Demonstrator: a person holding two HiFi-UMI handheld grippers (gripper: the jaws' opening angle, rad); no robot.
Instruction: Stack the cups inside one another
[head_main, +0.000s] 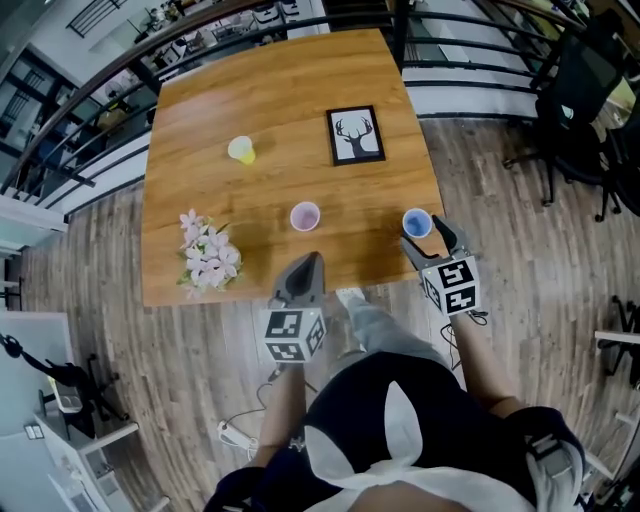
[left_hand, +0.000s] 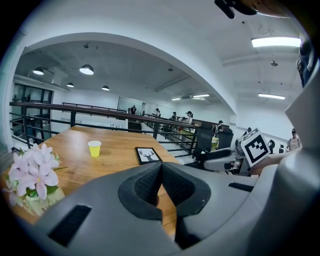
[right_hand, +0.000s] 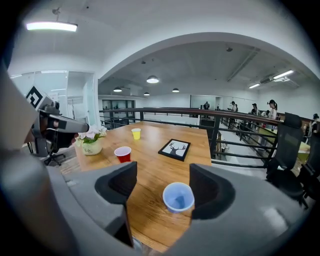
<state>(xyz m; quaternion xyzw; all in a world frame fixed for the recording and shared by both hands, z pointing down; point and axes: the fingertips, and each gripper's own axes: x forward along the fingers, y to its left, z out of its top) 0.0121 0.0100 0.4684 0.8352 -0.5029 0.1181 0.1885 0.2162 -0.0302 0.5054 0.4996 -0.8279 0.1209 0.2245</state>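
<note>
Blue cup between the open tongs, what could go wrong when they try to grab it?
The blue cup sits off-centre in the open right tongs, close to one pad, so that pad might bump it first and tip it over. It also stands near the table edge on the person's side, so a knocked cup could roll off. A hard squeeze might crumple it.

Bright ceiling lights (right_hand: 50, 26); sharp; fisheye-warped dark edges.
</note>
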